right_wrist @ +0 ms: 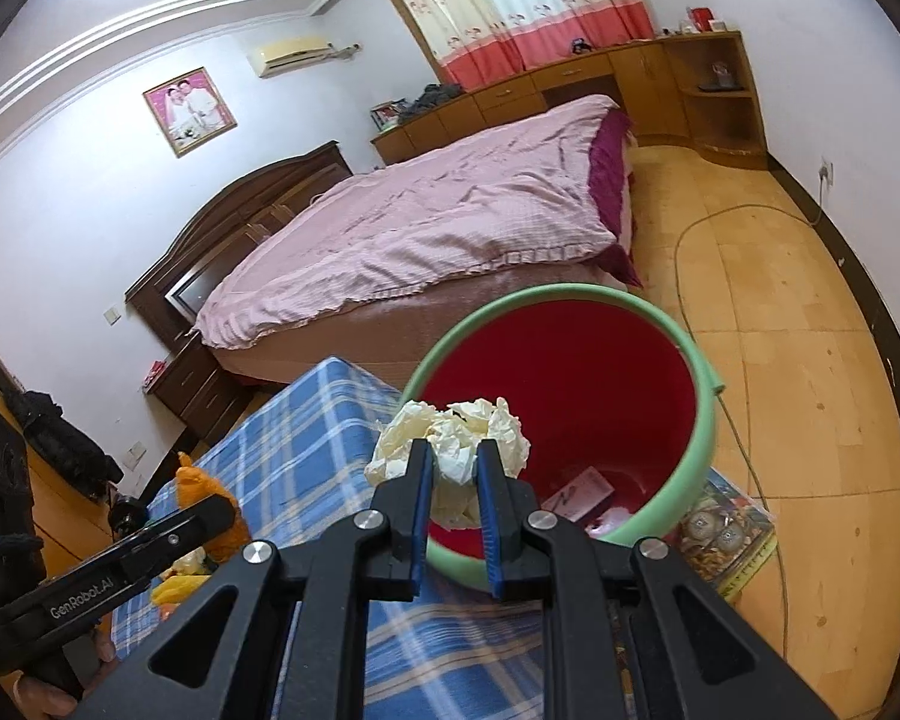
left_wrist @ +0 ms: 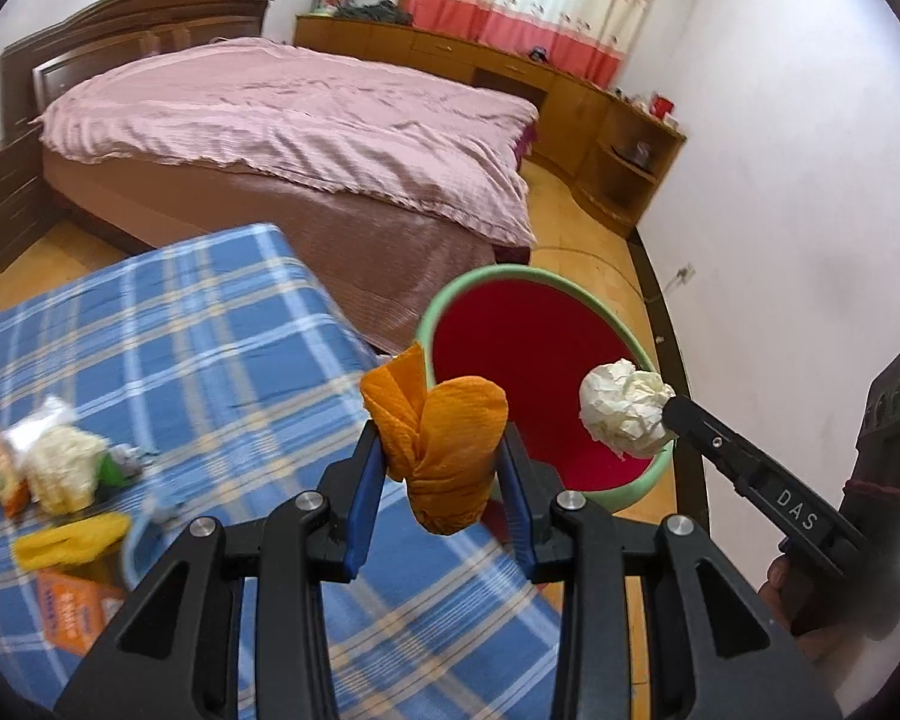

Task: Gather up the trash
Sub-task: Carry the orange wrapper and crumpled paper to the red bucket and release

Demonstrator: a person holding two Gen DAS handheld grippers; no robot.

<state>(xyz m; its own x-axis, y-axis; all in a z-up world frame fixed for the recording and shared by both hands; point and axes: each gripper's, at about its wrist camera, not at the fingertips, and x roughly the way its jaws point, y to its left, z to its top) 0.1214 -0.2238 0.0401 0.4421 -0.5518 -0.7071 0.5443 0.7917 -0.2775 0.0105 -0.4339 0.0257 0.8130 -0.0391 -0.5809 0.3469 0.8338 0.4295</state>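
My left gripper (left_wrist: 444, 450) is shut on a crumpled orange paper wad (left_wrist: 444, 444), held at the near rim of a green bin with a red inside (left_wrist: 528, 372). My right gripper (right_wrist: 456, 462) is shut on a crumpled white paper ball (right_wrist: 450, 438), held over the bin's near rim (right_wrist: 705, 420). In the left wrist view the white ball (left_wrist: 624, 414) hangs over the bin's right side. In the right wrist view the orange wad (right_wrist: 204, 498) shows at lower left. Some paper scraps (right_wrist: 582, 492) lie inside the bin.
A table with a blue plaid cloth (left_wrist: 222, 348) holds more trash at its left: a white wad (left_wrist: 60, 462), a yellow wrapper (left_wrist: 72, 540), an orange carton (left_wrist: 72, 612). A pink bed (left_wrist: 306, 132) stands behind. A printed sheet (right_wrist: 726, 534) lies under the bin. A cable (right_wrist: 744, 408) runs over the floor.
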